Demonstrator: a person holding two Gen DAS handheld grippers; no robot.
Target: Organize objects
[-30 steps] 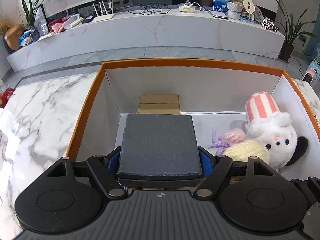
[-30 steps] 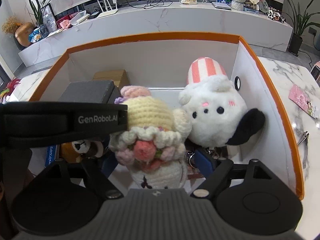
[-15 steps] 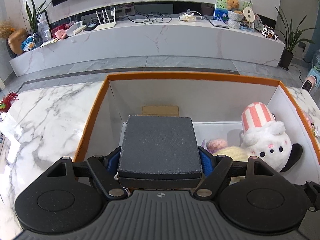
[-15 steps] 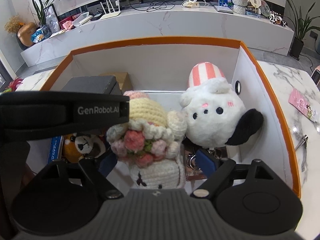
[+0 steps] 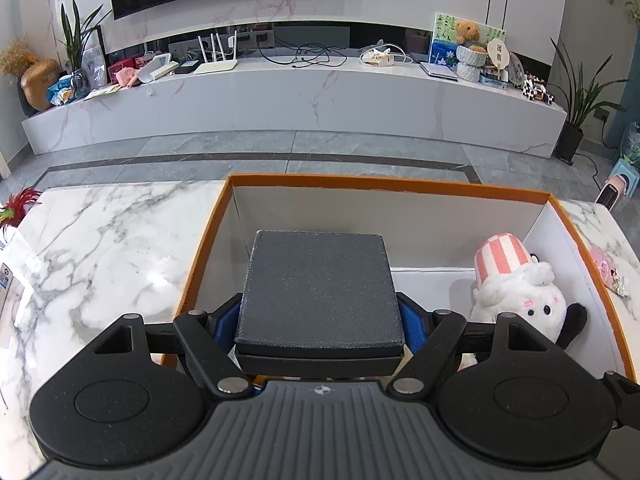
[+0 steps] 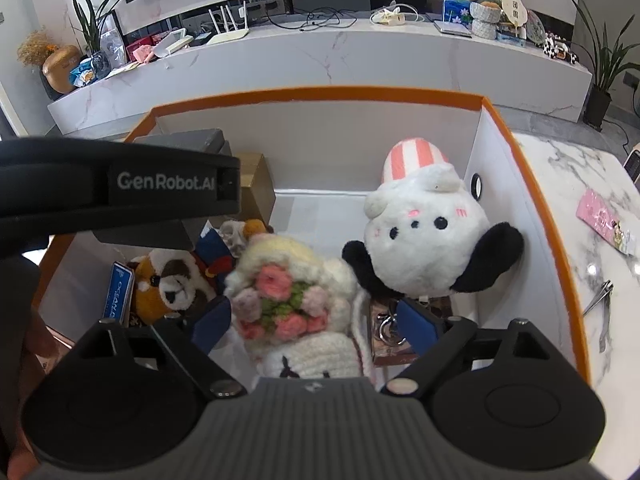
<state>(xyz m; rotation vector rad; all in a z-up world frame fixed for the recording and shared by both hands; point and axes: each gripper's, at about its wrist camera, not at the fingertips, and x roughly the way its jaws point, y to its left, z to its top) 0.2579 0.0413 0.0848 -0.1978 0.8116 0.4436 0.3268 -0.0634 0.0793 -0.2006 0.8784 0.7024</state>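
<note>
Compared with a second ago, the left gripper [image 5: 320,316] sits higher above the orange-rimmed box [image 5: 384,185]: more of the marble table [image 5: 100,248] and of the floor shows beyond the box, and the small brown carton at the back wall is now hidden behind the load. The grip itself is unchanged; both blue pads [image 5: 412,322] press on the sides of the dark grey square box [image 5: 320,292], which is held level over the left part of the box.

The right gripper [image 6: 316,320] differs more. Its jaws have just been opening, and now a clear gap shows between each blue pad [image 6: 418,326] and the crocheted doll [image 6: 288,296] with the pink flower bunch. The doll lies released between the open fingers on the bottom of the box, touching the white plush with the striped hat [image 6: 428,236] on its right. A brown-and-white plush [image 6: 168,286] lies to its left, by a blue card [image 6: 120,294].

Both grippers point steeply down into the box. In the right wrist view the left gripper's body crosses the upper left, with the grey box under it.

On the table to the right of the box lie a pink card [image 6: 604,216] and a nail clipper [image 6: 598,298].
</note>
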